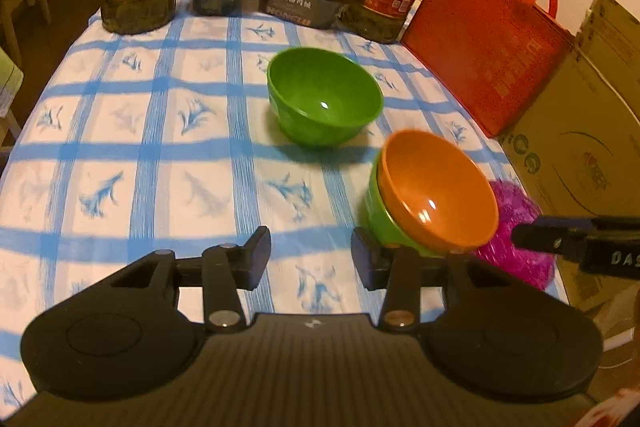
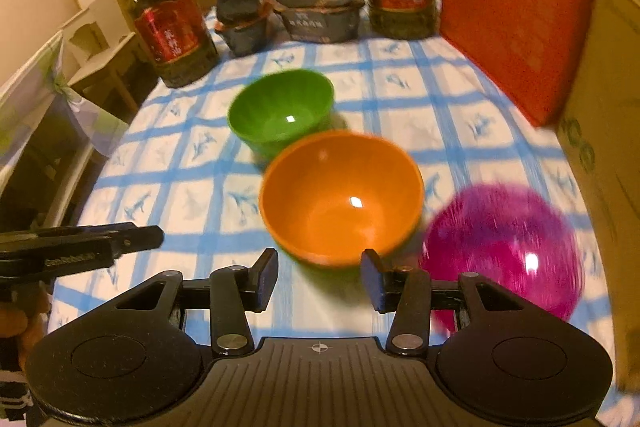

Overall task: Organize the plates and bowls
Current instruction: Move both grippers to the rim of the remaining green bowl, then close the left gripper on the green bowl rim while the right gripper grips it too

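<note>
We hold both grippers, left gripper (image 1: pixel 311 259) and right gripper (image 2: pixel 319 277), with jaws apart and empty above the blue-checked cloth table (image 1: pixel 152 155). A smooth orange plastic bowl (image 2: pixel 342 197) sits nested in a green one (image 1: pixel 378 215); a lone glossy green plastic bowl (image 1: pixel 324 97) stands farther off, and a translucent, glittery magenta bowl (image 2: pixel 506 247) lies just right.

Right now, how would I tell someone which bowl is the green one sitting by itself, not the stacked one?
Start at the red tote bag at the edge of the blue-checked tablecloth, then look toward the table's middle. The lone green bowl stands there, empty and apart from the others. Unlike the other green bowl, it has no orange bowl nested inside.
</note>
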Demonstrator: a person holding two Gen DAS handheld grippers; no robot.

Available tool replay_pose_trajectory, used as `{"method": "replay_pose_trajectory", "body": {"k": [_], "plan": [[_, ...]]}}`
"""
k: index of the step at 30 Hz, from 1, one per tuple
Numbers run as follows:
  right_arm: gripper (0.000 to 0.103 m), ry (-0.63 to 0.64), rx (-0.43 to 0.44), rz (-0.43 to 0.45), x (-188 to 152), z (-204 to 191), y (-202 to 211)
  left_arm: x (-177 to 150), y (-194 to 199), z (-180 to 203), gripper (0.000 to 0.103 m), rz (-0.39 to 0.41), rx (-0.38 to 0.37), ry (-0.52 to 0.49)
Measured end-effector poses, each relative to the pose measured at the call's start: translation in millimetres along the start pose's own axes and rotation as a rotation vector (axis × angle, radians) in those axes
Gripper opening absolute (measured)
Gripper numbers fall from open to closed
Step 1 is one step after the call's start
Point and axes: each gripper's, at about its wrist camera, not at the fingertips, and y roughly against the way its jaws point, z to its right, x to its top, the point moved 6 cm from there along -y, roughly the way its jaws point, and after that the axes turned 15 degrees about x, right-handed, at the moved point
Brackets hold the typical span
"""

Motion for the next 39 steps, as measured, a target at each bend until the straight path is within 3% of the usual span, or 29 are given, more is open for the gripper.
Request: {"method": "replay_pose_trajectory", "body": {"k": [7, 21, 31, 39], "plan": [[0.047, 0.072, -0.008, -0.018, 51.6, 9.1, -32.7, 41.3, -28.2, 0.3, 0.042, 0.022, 0.041, -0.029], [0.047, 0.066, -0.001, -0.112, 114.8, 52.0, -116.5, 104.4, -111.9, -3.4, 0.044, -0.012, 0.062, 0.000], [0.047, 0.068, 0.000, -0.167, 139.2, 75.6, -169.1, 136.8, -156.8, -8.2, 0.046, -0.021, 0.037, 0.044], [0.047, 0.059, -0.004, -0.211, 141.3, 89.5, -198.3, 143.3, -185.4, -2.7, 0.044, -0.051, 0.001, 0.066]]}}
